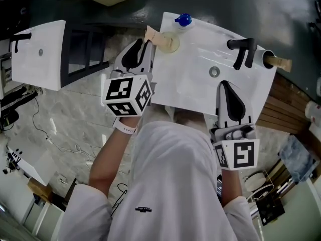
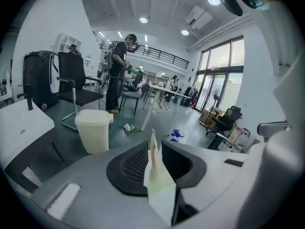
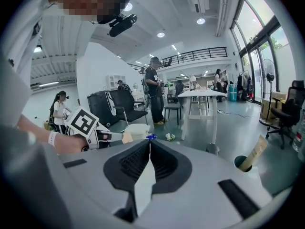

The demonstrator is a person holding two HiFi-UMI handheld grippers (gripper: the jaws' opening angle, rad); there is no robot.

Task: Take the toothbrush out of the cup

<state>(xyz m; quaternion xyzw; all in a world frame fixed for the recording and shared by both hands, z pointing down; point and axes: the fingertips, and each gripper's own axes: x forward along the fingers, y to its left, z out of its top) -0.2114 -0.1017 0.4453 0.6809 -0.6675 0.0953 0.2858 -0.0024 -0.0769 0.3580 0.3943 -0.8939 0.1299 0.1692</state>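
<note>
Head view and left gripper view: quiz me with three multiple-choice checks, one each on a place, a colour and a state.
1. Where does the clear cup stand?
A. On the sink's far rim, beside the left gripper
B. Over the drain
C. On the floor

2. What colour is the faucet?
A. Chrome
B. Black
C. White

3. How do the left gripper's jaws stand?
A. Wide apart, empty
B. Shut on a beige toothbrush handle
C. Shut on the cup's rim

Answers:
1. A, since the head view shows it at the far left corner of the sink.
2. B, since it is dark against the white sink.
3. B, since the left gripper view shows the thin beige piece pinched between them.
</note>
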